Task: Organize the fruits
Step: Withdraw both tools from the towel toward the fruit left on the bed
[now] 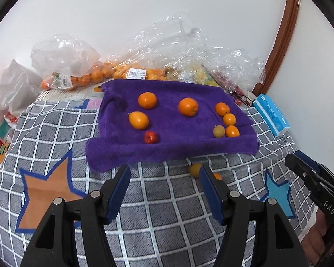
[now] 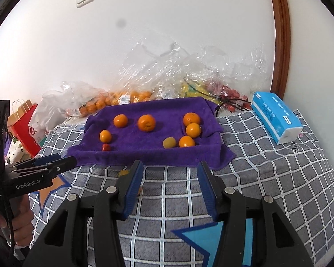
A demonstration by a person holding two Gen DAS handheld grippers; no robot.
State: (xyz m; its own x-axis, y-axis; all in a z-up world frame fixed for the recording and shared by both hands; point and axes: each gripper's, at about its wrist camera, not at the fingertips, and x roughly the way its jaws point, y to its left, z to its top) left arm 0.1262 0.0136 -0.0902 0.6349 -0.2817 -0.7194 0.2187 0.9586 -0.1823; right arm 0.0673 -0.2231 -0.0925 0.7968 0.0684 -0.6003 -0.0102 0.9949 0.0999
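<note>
Left wrist view: both grippers hang over the checked blanket [image 1: 167, 211], fingers apart, nothing held. Left gripper [image 1: 164, 173] sits just before the purple towel [image 1: 173, 149]; right gripper [image 2: 170, 166] does too.

Fruit on towel, counted: 6 orange ones, i.e. 3 on the left part, incl. the big orange [image 1: 188, 106], and 3 in a right-side bunch [image 1: 228, 120]. Plus 1 small red fruit [image 1: 151, 137] and 1 pale yellow-green fruit [image 1: 218, 131]. So 8 on the towel. Also 2 small orange-yellow fruits [image 1: 194, 170] lie off the towel on the blanket, partly hidden by a left finger [image 1: 208, 178].

What could go wrong, I think:
- Round fruit can roll. The towel edge droops, so a nudge may send one off.
- The right bunch sits touching, so grabbing one may bump the others.
- The 2 strays are easy to miss or knock w/ a finger.
- Soft blanket = wobbly ground; fruit may not stay put.
</note>
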